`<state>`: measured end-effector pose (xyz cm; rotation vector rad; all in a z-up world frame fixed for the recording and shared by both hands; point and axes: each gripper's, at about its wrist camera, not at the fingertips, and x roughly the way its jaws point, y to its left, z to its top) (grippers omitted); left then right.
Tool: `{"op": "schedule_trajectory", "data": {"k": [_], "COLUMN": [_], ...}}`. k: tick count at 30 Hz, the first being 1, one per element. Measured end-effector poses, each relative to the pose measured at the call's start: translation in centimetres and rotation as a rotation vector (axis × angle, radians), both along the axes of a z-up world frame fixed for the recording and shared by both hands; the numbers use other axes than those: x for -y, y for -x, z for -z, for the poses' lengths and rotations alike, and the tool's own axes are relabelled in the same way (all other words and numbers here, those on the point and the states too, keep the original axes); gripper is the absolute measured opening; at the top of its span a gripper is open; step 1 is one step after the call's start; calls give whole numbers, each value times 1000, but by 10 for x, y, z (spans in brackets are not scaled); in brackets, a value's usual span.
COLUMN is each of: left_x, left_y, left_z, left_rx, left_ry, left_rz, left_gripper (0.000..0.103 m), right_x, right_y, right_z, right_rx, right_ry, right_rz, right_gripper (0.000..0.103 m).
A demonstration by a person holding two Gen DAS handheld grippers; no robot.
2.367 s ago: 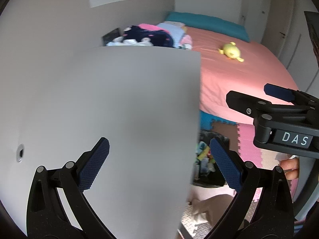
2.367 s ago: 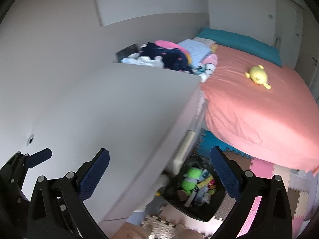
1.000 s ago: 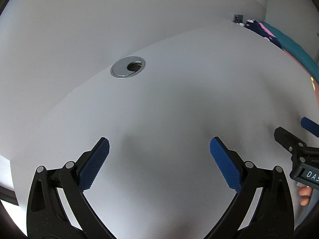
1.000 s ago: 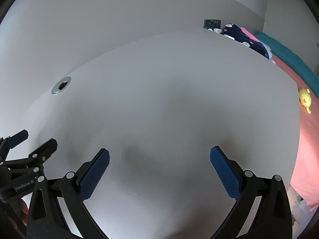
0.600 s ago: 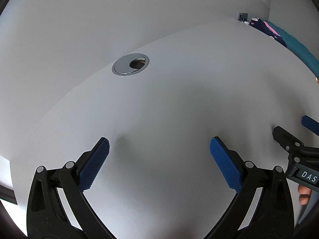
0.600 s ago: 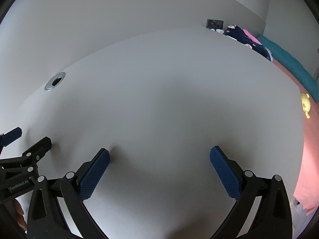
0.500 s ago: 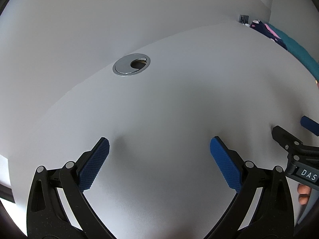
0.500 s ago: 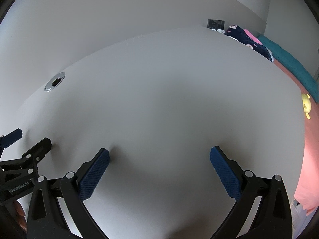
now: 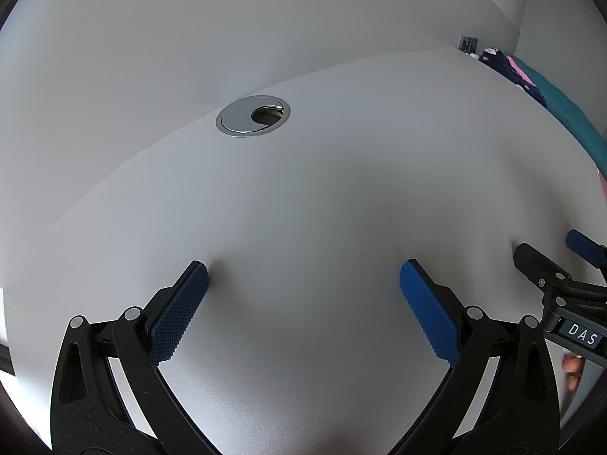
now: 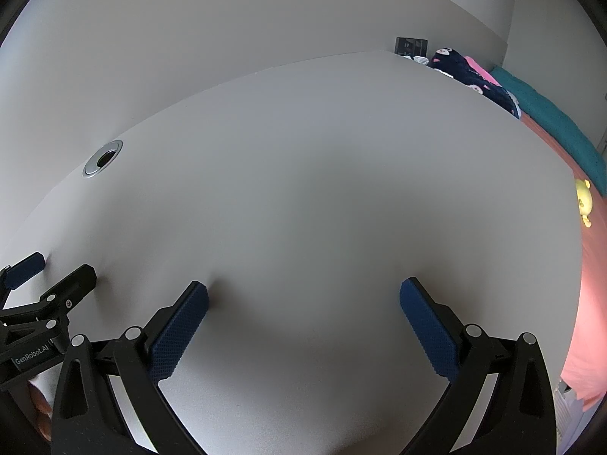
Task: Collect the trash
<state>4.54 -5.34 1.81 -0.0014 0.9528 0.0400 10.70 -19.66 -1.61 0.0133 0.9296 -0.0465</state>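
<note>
1. The left hand-held gripper was spread wide and grasped nothing; its blue pads hovered low over the bare grey tabletop, close enough to throw small shadows at their tips.
2. The right hand-held gripper was likewise released and empty, held just beside the left one. Each showed at the edge of the other's view, which suggested that the person was holding both level and side by side as a neutral ready pose.
3. No trash was visible in either view. The tabletop carried nothing near the fingers, so the thing to collect was out of sight and its place could not be told.
4. The only feature on the surface was a round metal cable grommet set near the back edge by the wall, well apart from both grippers.
5. Beyond the far end lay a heap of dark and pink clothes and a bed with a yellow plush toy.
6. Judged from this, collecting had not begun; the open jaws seemed kept wide to be ready for whatever was found first.
</note>
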Motion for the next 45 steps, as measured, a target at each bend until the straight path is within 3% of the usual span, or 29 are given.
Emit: {"op": "schedule_trajectory", "data": {"k": [45], "left_x": [1], "left_y": [0], "left_z": [1], "left_rx": [0], "left_ry": [1], "left_rz": [0], "left_gripper": [98], "right_x": [-2], "right_y": [-1], "right_z": [-1], "right_rx": [-2], "right_ry": [0], "right_rz": [4], "right_gripper": [101]}}
